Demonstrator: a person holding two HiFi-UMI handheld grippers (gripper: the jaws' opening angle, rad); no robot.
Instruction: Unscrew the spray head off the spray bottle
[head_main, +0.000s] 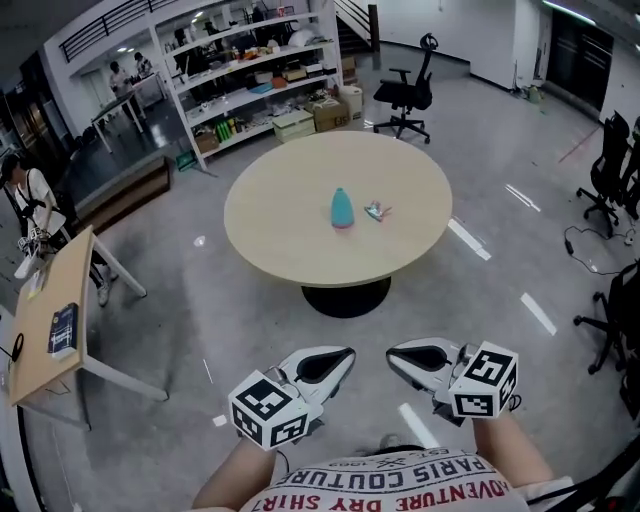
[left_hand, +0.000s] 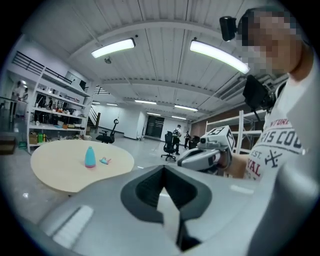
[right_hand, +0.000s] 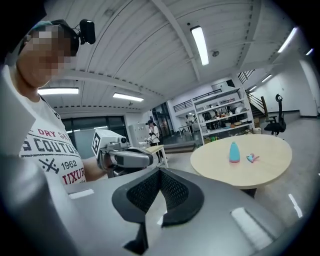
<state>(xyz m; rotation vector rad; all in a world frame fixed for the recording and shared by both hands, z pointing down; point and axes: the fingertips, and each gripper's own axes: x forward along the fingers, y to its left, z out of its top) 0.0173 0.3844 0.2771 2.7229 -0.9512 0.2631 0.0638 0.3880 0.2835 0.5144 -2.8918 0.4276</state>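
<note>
Teal bottle (head_main: 342, 208) upright on the round tabletop (head_main: 280, 240), well ahead of me.
Its spray head (head_main: 377, 211) lies just beside it. My left tool (head_main: 348, 353) and right tool (head_main: 391, 352) hang over the floor, jaws together, holding nothing.

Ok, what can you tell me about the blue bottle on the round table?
The bottle is small and light teal, plastic by the look of it, with a wide body tapering to a rounded top and a pinkish band at its foot. It stands upright near the middle of the round table, touching only the tabletop. A small teal-and-pink piece lies beside it, apart from it. At this distance I cannot tell whether a spray head is still on the bottle.
</note>
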